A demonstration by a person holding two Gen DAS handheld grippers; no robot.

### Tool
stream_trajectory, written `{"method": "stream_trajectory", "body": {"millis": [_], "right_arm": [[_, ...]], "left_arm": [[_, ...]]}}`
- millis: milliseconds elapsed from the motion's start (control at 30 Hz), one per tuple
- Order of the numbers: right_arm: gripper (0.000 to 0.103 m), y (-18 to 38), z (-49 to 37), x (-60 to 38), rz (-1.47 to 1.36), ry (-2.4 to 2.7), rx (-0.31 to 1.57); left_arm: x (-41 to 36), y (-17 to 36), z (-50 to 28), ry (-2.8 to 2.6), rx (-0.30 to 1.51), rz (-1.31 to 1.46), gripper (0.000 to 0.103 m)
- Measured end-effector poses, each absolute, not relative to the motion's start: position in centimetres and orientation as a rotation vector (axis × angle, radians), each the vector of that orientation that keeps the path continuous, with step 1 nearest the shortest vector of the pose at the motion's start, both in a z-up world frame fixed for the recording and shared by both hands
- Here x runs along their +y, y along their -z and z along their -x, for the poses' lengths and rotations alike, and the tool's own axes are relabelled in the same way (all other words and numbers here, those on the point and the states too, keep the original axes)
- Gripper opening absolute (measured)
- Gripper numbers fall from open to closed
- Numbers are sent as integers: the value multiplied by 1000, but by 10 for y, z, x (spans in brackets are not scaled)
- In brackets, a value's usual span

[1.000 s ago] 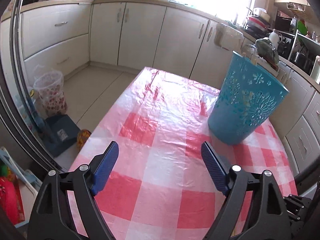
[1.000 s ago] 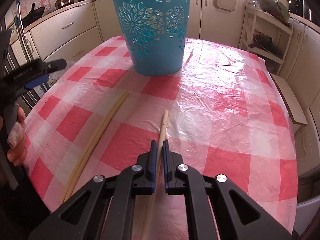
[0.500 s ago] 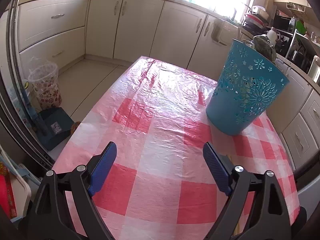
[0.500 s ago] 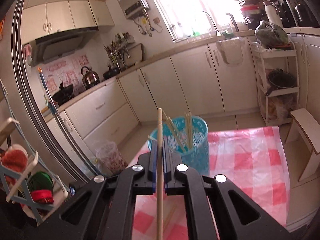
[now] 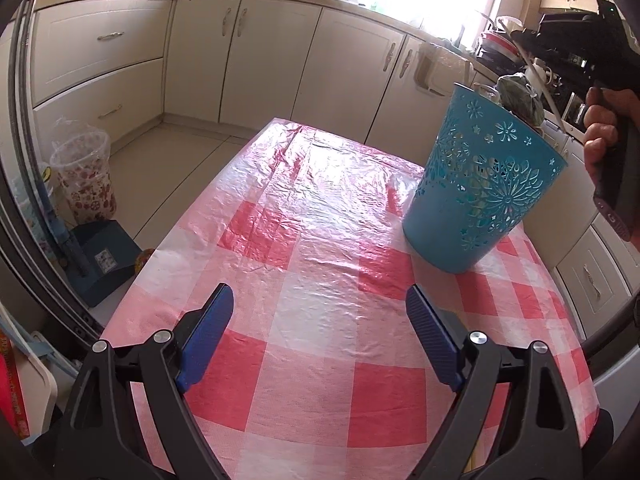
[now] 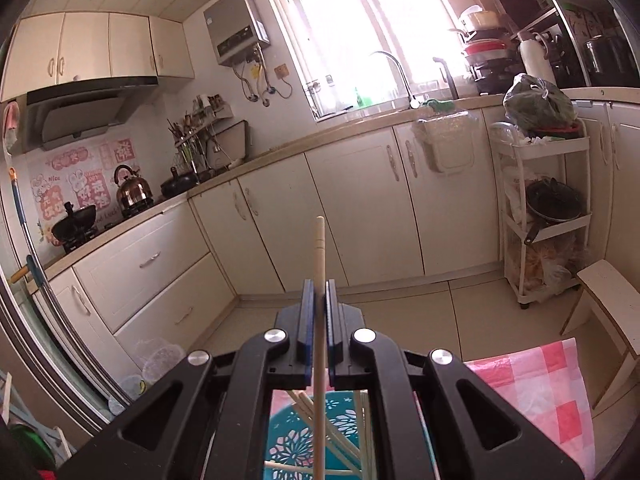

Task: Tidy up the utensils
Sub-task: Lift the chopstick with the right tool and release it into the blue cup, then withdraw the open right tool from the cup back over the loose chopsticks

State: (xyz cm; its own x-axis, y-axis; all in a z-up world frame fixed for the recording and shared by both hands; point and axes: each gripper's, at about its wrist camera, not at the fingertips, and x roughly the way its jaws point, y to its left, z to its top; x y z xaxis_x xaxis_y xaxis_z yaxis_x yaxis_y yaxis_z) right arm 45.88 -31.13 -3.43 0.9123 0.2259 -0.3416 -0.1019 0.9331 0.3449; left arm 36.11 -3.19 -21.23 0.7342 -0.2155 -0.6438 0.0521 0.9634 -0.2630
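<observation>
A teal perforated basket (image 5: 484, 184) stands on the red-and-white checked tablecloth (image 5: 320, 280) at the right. My left gripper (image 5: 320, 312) is open and empty, low over the near part of the table. My right gripper (image 6: 319, 300) is shut on a long wooden chopstick (image 6: 319, 248), held nearly upright above the basket (image 6: 304, 440), whose rim and several chopsticks inside show between the gripper arms. In the left wrist view the hand holding the right gripper (image 5: 608, 120) is above and right of the basket.
Cream kitchen cabinets (image 5: 260, 48) run along the far walls. A patterned plastic bin (image 5: 84, 176) and a blue dustpan (image 5: 100, 260) stand on the floor left of the table. A white trolley shelf (image 6: 544, 208) and a small stool (image 6: 608, 292) stand beyond the table.
My right gripper lifted the chopstick off the table, tilted it upright and moved over the basket. My left gripper drew back slightly and stayed open.
</observation>
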Motion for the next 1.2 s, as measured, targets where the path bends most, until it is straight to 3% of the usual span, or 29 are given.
{"method": "stream_trajectory", "body": {"millis": [467,533,600,733,900,1200], "right_arm": [[7,71,-440,-302,-246,-177,473],[12,73,-429,-299,-220,-190,478],[25,74,-411,-297,-201,-193,472],[28,70,-364,-296,-170,-203,437],[43,82,-296,-299,-179,-162,433],[44,149,-246,-294,-179,-123,664]], "left_arm": [[-30,212,-361,140,731,249,84],[-30,213,-361,137,734,247,84],[-30,213,-361,134,736,245,84],[-30,213,-362,127,738,242,84],[-31,212,-360,116,732,231,85],[-40,208,-353,100,702,163,87]]}}
